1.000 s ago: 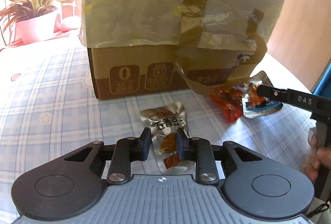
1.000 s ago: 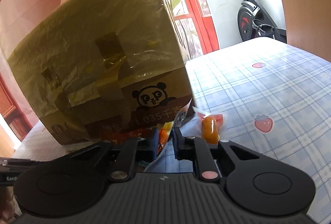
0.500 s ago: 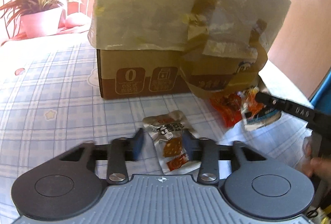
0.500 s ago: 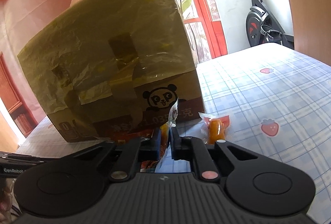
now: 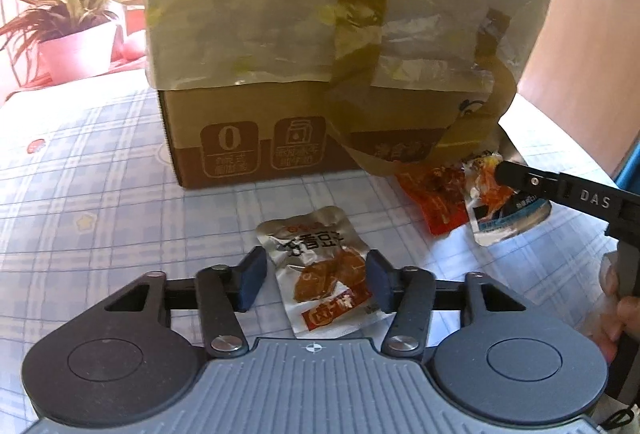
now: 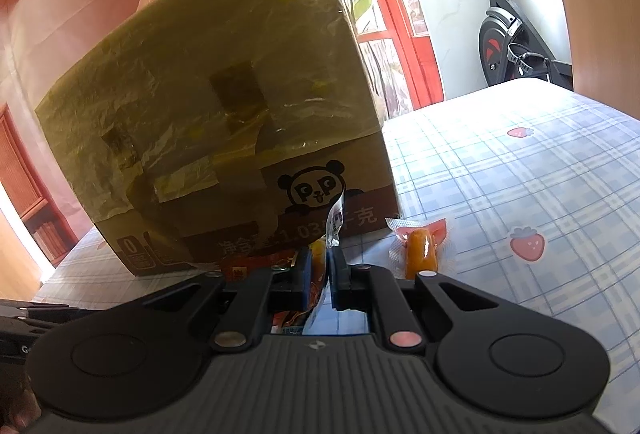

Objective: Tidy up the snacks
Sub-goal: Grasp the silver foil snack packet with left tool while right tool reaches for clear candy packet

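A silver snack packet (image 5: 312,242) lies flat on the checked tablecloth (image 5: 80,193). My left gripper (image 5: 316,280) straddles it and its jaws are closing. The left pad stands clear of the packet and the right pad is at its edge. My right gripper (image 6: 326,270), whose tip (image 5: 504,173) also shows in the left wrist view, is shut on a silver-and-blue packet (image 5: 504,213) and pinches its top corner (image 6: 334,222). A red packet (image 5: 434,193) lies beside it. An orange snack in clear wrap (image 6: 418,254) rests right of the box corner. The taped cardboard box (image 5: 280,33) stands behind everything.
A potted plant (image 5: 76,45) stands at the far left beyond the table. A wooden panel (image 5: 592,53) rises at the right. An exercise bike (image 6: 516,45) is past the table's far side. A person's hand (image 5: 616,314) grips the right tool.
The left jaws went from a narrow pinch on the silver packet to a wide stance around it. The right jaws narrowed slightly on their packet. Both hands kept their places.
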Motion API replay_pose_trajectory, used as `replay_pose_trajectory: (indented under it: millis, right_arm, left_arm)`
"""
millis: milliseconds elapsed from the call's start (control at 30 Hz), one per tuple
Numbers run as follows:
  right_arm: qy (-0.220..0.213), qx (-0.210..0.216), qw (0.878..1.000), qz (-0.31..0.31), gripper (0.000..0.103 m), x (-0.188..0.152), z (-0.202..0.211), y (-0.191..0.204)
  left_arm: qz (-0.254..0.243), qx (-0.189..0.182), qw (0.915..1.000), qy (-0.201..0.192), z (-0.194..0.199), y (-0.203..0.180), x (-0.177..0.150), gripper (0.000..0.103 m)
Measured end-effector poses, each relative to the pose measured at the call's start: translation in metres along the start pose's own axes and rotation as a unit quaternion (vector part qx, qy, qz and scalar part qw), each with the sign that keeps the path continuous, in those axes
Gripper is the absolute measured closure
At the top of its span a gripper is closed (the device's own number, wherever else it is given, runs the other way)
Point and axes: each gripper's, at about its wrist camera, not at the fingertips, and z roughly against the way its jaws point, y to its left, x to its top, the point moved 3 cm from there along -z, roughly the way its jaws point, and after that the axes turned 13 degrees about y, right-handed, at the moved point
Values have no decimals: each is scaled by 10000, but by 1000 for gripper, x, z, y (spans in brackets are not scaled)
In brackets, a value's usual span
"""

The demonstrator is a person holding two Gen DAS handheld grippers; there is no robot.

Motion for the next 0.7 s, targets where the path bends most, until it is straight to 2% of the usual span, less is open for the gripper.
replay_pose_trajectory:
  millis: [33,100,333,433,700]
  right_arm:
    - [6,8,10000,7,93,0,0,0]
    - [8,15,10000,10,93,0,0,0]
    - [-4,5,10000,2,93,0,1,0]
    - [-35,-31,10000,-53,97,1,3,-1]
    - [-145,64,9979,-633,102,5,24,-14]
  left_arm:
    - [10,-113,9999,5,0,0,2,76]
    - [75,-348,9994,36,1,1,2,78]
    - [-227,-326,9990,-189,15,-6,0,79]
    - [-293,-315,9986,-294,24,-5,2,79]
    - [-321,-329,9973,-566,52,5,7,79]
